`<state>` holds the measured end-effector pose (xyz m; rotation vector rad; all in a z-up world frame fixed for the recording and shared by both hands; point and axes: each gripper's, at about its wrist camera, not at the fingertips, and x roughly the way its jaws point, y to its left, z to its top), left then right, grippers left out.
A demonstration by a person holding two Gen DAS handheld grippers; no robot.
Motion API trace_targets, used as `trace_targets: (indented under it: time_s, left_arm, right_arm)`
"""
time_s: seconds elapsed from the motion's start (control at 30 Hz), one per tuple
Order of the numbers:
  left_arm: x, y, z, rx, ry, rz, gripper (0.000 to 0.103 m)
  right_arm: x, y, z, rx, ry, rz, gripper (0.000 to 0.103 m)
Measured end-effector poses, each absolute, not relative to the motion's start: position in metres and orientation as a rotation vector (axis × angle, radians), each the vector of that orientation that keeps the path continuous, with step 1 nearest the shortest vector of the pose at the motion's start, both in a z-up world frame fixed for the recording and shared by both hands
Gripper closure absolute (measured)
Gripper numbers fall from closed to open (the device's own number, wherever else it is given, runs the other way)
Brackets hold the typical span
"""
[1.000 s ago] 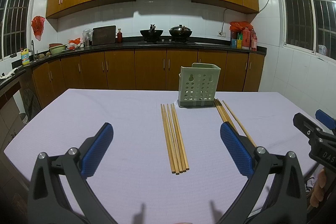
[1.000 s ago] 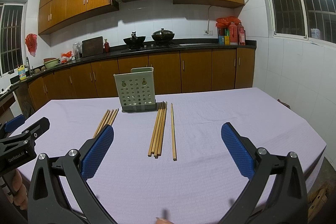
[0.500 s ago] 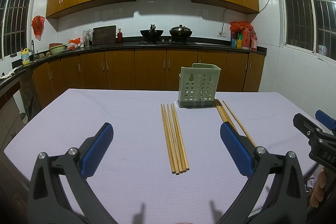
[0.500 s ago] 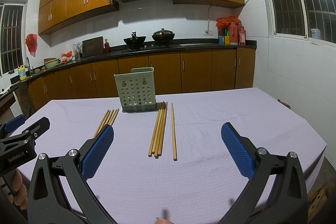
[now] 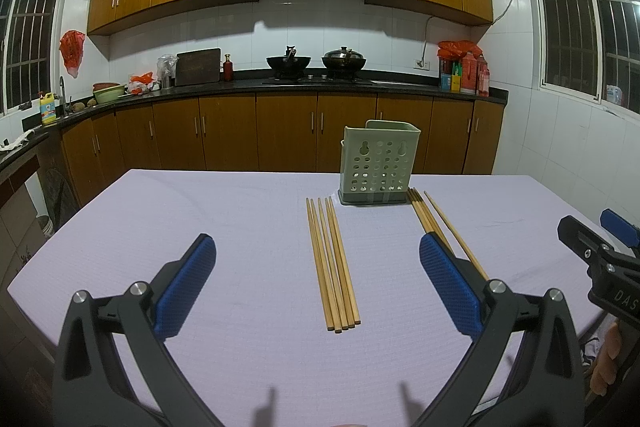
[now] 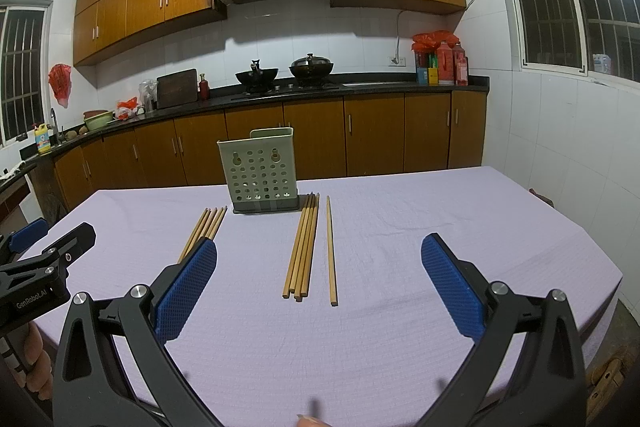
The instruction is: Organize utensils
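Note:
A pale green perforated utensil holder (image 5: pixel 378 163) (image 6: pixel 260 171) stands upright on the lilac tablecloth (image 5: pixel 240 307) (image 6: pixel 400 227). Left of it lies a bundle of several wooden chopsticks (image 5: pixel 333 263) (image 6: pixel 204 231). To its right lies a second bundle (image 6: pixel 303 246) (image 5: pixel 424 213), with a single chopstick (image 6: pixel 331 251) beside it. My left gripper (image 5: pixel 318 285) hovers open above the near end of the left bundle, nothing between its fingers. My right gripper (image 6: pixel 319 285) is open too, just in front of the right bundle. Each gripper shows at the edge of the other's view.
Wooden kitchen cabinets and a dark counter (image 5: pixel 280 87) run along the back wall with woks, bottles and a cutting board. White tiled walls and barred windows stand on both sides. The table edge (image 6: pixel 600 307) drops off close at the right.

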<state>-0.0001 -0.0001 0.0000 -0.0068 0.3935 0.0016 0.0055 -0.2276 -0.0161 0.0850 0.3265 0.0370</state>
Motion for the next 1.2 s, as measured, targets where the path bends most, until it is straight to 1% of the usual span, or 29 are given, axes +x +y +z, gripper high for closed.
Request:
trace_targets:
  time_s: [1.2]
  left_arm:
    - [-0.0018,-0.0046,-0.0016,-0.006,0.395,0.002,0.004]
  right_arm:
    - [0.0060,-0.2276,-0.0165,0.085,0.326,0.038,0.002]
